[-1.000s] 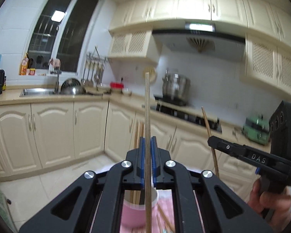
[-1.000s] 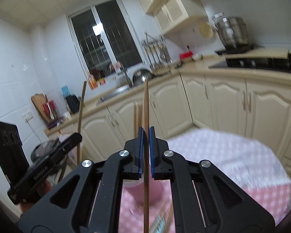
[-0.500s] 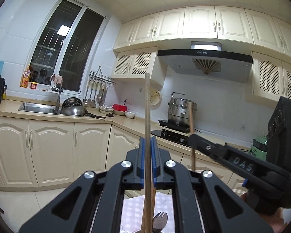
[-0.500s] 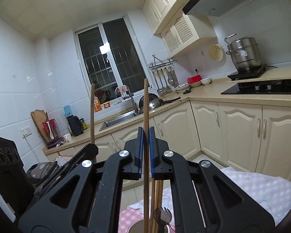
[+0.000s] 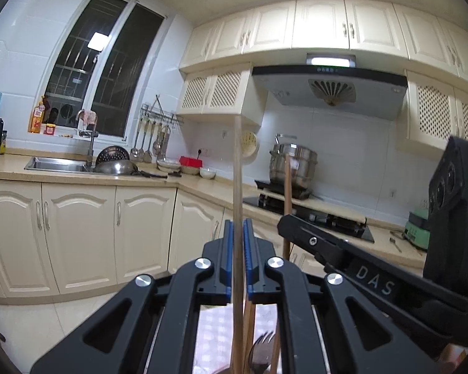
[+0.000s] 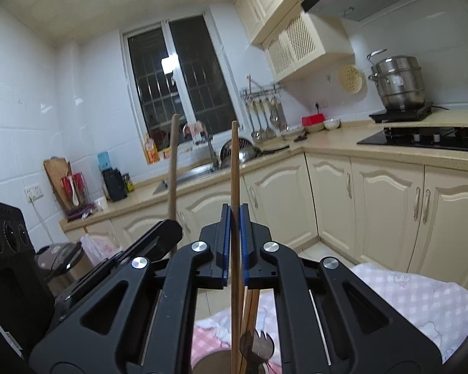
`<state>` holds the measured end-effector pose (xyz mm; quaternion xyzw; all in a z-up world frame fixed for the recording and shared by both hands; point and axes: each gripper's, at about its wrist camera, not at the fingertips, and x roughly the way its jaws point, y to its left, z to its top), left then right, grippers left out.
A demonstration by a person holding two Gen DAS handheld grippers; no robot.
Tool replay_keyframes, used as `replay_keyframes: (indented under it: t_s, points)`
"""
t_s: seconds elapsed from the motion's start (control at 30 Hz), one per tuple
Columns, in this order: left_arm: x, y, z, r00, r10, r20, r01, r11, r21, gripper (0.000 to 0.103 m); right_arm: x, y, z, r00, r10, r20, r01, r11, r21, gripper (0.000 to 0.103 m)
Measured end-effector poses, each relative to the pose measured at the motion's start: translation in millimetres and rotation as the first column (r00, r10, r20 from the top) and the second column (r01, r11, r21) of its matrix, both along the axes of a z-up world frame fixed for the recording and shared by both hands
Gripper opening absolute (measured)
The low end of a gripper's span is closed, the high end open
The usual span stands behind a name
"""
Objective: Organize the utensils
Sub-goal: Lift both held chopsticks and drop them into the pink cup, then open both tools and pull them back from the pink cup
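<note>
Both chopsticks have come over the cup [image 6: 215, 363], seemingly; left gripper [image 5: 239, 251] jaws opening, right gripper [image 6: 234, 237] clamped.

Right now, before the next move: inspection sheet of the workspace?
Surface: pink checked tablecloth.
Job's things: left chopstick and right chopstick, both upright; the cup below holds spare chopsticks and a fork.
Clutter: rice cooker and plastic bag, off to one side.
Grippers: left gripper jaws opening, chopstick between them, gap on one side; right gripper shut on its chopstick.
Cables: thin cord below a wall socket, away from the work.
Surroundings: kitchen; sink, pot, stove.
</note>
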<state>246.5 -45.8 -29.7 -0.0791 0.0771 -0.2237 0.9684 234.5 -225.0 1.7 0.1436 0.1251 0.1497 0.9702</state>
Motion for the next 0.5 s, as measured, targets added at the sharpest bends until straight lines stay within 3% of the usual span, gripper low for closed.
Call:
replay_keyframes:
  t_s: [0.07,0.1,0.13,0.17,0.2,0.3,0.37,0.5]
  points:
    - [-2,3,-4,1.000,0.018,-0.021,-0.017,1.000,0.009,0.040,-3,-6,-3,0.999,-0.025,-0.024,0.025,1.000,-0.007,0.010]
    - [-4,7,-6,0.999,0.030,-0.027,-0.030,1.000,0.006,0.048,-5,-10,-3,0.999,-0.036,-0.030,0.036,0.999,-0.001,0.023]
    - [-7,14,-6,0.999,0.042,-0.028,-0.043,0.999,-0.009,0.062,-10,-19,-3,0.997,-0.064,-0.036,0.065,0.998,0.017,0.054]
    - [-10,20,-5,0.999,0.045,-0.028,-0.046,0.999,-0.025,0.079,-14,-26,-3,0.996,-0.080,-0.032,0.081,0.996,0.033,0.071]
    - [-14,27,-4,0.998,0.052,-0.031,-0.053,0.998,-0.036,0.086,-21,-33,-3,0.996,-0.084,-0.017,0.084,0.995,0.049,0.085]
    - [-28,35,2,0.997,0.070,-0.015,-0.070,0.998,-0.006,0.092,-35,-43,2,0.995,-0.095,-0.011,0.096,0.995,0.034,0.085]
    - [-37,37,7,0.997,0.081,-0.009,-0.081,0.996,0.022,0.097,-44,-51,3,0.995,-0.098,-0.016,0.099,0.994,0.036,0.091]
    - [-62,34,16,0.996,0.091,0.000,-0.091,0.993,0.081,0.099,-59,-61,5,0.993,-0.105,-0.050,0.107,0.994,0.030,0.097]
